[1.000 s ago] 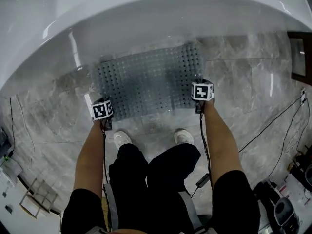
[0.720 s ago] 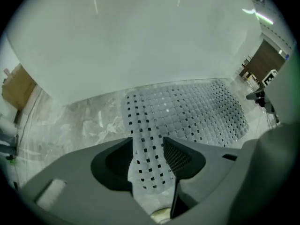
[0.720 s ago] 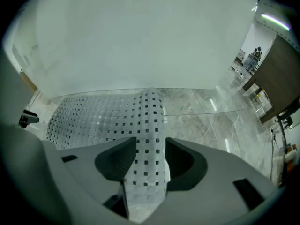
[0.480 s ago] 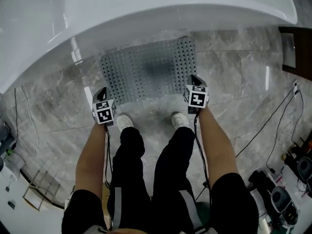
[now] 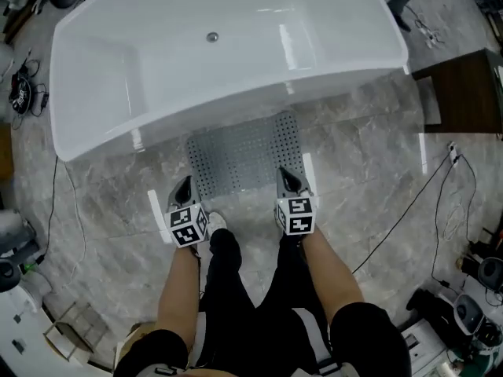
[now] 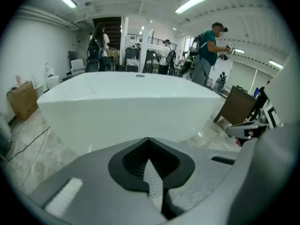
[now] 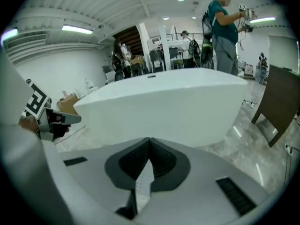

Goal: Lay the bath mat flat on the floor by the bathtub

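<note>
The grey perforated bath mat (image 5: 245, 154) lies flat on the marble floor, its far edge against the white bathtub (image 5: 228, 53). My left gripper (image 5: 184, 185) hovers above the mat's near left corner, shut and empty. Over the near right corner my right gripper (image 5: 288, 177) is also shut with nothing in it. In the left gripper view the jaws (image 6: 149, 142) meet in front of the tub wall (image 6: 126, 107). The right gripper view shows the same: closed jaws (image 7: 150, 142) facing the tub (image 7: 164, 102). The mat itself is out of sight in both gripper views.
A dark wooden cabinet (image 5: 464, 93) stands to the right of the tub. Cables (image 5: 409, 203) run over the floor on the right, with equipment at the lower right and left edges. My shoe (image 5: 214, 222) is just behind the mat. People (image 7: 225, 27) stand beyond the tub.
Both grippers have let go of the mat's near corners, closed, and lifted up and back toward my body. The mat stays flat; the view has risen, taking in the whole tub.
</note>
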### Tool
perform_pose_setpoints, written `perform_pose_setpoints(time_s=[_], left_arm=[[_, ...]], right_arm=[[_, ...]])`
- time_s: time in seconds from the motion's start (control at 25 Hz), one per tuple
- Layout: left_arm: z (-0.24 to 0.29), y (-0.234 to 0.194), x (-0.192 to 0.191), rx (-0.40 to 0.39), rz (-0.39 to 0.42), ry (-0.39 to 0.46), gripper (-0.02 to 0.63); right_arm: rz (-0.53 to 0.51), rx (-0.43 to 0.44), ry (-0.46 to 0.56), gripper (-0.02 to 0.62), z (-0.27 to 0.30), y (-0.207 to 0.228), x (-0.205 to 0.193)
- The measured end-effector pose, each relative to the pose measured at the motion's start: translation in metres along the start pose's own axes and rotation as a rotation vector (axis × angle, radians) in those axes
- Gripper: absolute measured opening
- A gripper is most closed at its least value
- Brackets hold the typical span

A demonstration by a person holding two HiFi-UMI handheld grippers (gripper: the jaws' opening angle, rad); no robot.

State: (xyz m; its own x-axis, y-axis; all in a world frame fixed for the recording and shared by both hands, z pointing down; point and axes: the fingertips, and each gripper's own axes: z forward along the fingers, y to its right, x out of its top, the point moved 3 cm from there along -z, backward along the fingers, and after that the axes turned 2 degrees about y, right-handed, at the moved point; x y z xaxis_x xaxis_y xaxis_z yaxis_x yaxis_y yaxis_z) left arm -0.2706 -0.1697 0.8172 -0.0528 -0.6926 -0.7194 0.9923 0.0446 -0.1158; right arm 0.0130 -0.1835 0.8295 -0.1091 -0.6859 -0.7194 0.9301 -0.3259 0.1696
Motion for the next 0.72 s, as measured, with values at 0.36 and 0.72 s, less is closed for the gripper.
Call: perform_pose_setpoints(time_s=[0.36, 0.72], left_arm=[[-0.137, 0.061, 0.177, -0.104, -0.022, 0.232, 0.005], [-0.270, 0.079, 0.325, -0.088, 0.058, 0.503, 0.004]], right_arm=[[-0.013, 0.020, 0.357, 0.006, -0.138, -0.058, 0.194], [-0.038, -0.049, 0.654, 0.005, -0.261, -0.065, 0.354]])
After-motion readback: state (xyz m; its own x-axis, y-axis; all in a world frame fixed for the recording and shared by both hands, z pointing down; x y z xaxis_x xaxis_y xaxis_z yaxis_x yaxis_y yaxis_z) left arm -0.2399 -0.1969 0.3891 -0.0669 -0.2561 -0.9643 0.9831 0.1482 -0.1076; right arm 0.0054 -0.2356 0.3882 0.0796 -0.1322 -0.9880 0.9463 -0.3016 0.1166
